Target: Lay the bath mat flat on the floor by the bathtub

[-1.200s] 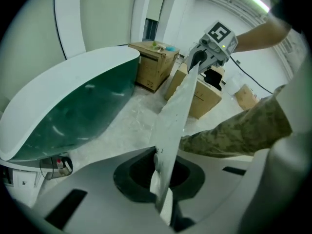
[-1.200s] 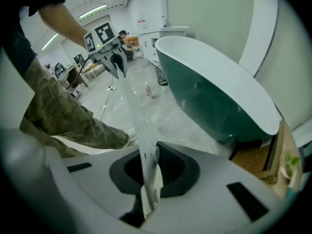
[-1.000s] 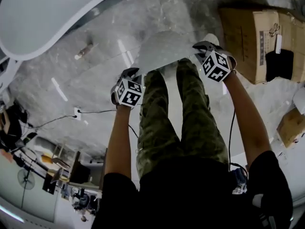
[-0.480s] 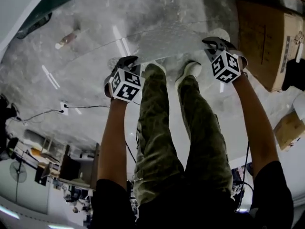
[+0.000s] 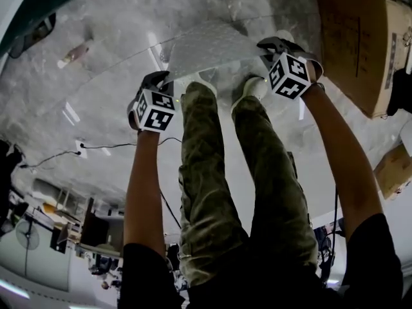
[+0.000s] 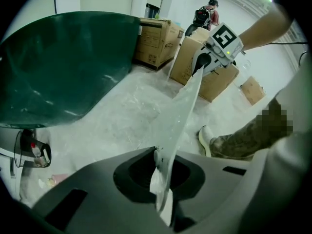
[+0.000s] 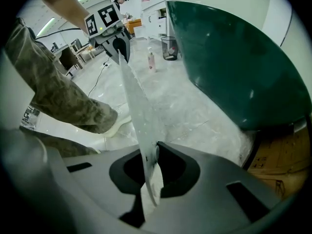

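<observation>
Lowering step here, I reckon. The thin, whitish, bumpy-textured plastic bath mat (image 5: pixel 207 47) is stretched out between the two tools at the top middle of the head view, just past the person's white shoes (image 5: pixel 255 87). It's over the pale marbled floor (image 5: pixel 109 108).

The left gripper (image 5: pixel 158 81) has its jaws squeezed tight on one end of the mat, and the right gripper (image 5: pixel 270 44) is doing the same on the other end. In each gripper view the sheet runs edge-on from the closed jaws up to the other tool.

The dark green bathtub with the white rim (image 5: pixel 22 15) fills the upper left corner. A brown cardboard box (image 5: pixel 360 44) sits at upper right.

Can't tell if the mat touches the floor anywhere yet. Next move, my guess: get it lower, keep it taut, set it down flat alongside the tub, and only then let go with both.
</observation>
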{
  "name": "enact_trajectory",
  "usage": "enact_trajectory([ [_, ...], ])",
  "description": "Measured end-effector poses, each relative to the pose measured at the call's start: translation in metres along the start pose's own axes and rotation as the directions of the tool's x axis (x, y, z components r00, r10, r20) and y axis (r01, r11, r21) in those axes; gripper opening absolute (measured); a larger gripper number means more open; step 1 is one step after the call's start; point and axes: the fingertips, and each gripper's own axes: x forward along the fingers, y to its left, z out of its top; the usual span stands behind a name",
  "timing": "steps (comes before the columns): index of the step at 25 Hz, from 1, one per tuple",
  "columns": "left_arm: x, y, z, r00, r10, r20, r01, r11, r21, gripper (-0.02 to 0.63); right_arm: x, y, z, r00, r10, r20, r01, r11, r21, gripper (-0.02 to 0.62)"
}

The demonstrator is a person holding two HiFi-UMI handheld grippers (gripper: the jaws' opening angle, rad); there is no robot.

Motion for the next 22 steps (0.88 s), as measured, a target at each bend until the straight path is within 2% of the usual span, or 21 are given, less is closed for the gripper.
enact_trajectory([
  [5,0.015,-0.005,-0.002,0.999,-0.005,-0.036,0.008,0.998,0.069,0.028,0.011,-0.003,-0.009,1.0,0.013,0.0,-0.013,1.0,-0.003,0.029],
  [9,0.03,0.001,-0.003,0.997,-0.048,-0.068,0.053,0.995,0.079,0.028,0.024,-0.009,-0.011,0.999,0.035,-0.018,-0.035,0.999,-0.031,0.029],
  [12,0.036,0.012,0.001,0.997,-0.047,-0.065,0.054,0.993,0.102,0.028,0.03,-0.021,-0.005,0.999,0.033,-0.009,-0.034,0.999,-0.041,0.029],
  [15,0.038,0.032,0.008,0.999,-0.014,-0.041,0.018,0.994,0.112,0.028,0.035,-0.037,0.006,1.0,0.01,0.012,-0.009,0.997,-0.072,0.029],
  [18,0.041,0.056,0.019,0.999,0.053,-0.009,-0.052,0.992,0.114,0.028,0.041,-0.056,0.017,0.999,-0.031,0.025,0.034,0.993,-0.114,0.029],
  [22,0.046,0.081,0.035,0.987,0.156,0.045,-0.159,0.984,0.077,0.028,0.05,-0.086,0.026,0.99,-0.133,0.05,0.139,0.978,-0.157,0.029],
])
